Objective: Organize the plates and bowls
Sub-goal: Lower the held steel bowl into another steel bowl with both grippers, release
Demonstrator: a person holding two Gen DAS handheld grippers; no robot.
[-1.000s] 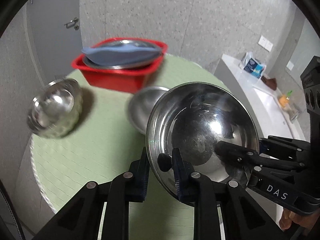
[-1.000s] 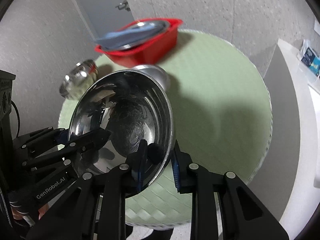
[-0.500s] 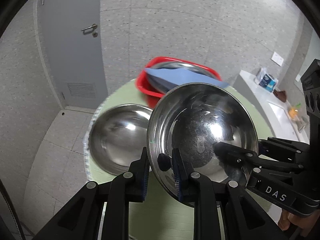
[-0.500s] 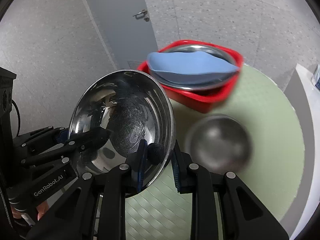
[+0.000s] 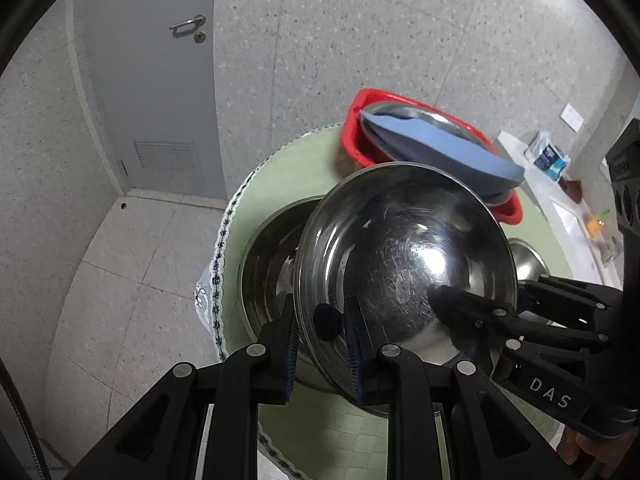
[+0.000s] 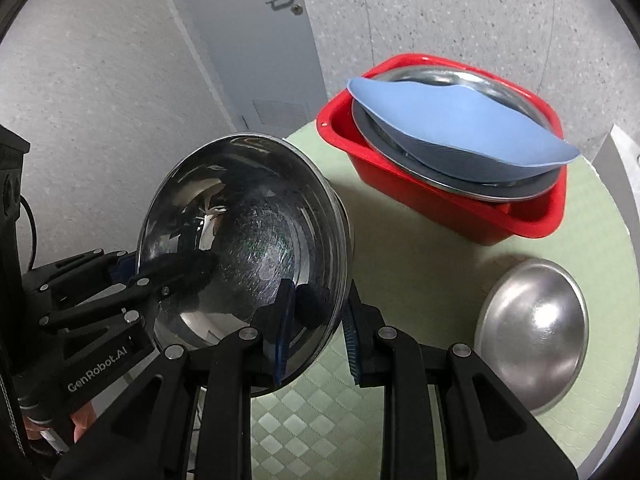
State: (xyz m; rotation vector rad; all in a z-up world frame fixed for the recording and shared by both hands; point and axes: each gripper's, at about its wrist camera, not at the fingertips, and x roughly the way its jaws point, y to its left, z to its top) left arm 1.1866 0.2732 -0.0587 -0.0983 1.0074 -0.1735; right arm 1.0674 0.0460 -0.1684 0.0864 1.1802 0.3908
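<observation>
Both grippers hold one large steel bowl [image 5: 404,264] by its rim, tilted, above the round green table [image 5: 280,184]. My left gripper [image 5: 322,340] is shut on its near-left rim. My right gripper [image 6: 316,328] is shut on the opposite rim of the same bowl [image 6: 240,248]. Just beneath and left of it sits another large steel bowl [image 5: 268,264], upright near the table's left edge. A small steel bowl [image 6: 532,332] lies upside down on the table to the right.
A red plastic basin [image 6: 520,216] at the back of the table holds a steel plate and a blue plate [image 6: 448,120] leaning across it. The table edge [image 5: 218,264] drops to the floor at left. A white counter [image 5: 568,200] stands to the right.
Both grippers have swung left with the held bowl, so it now hangs over the second large bowl near the table's left edge. The basin and small bowl have shifted right in view.
</observation>
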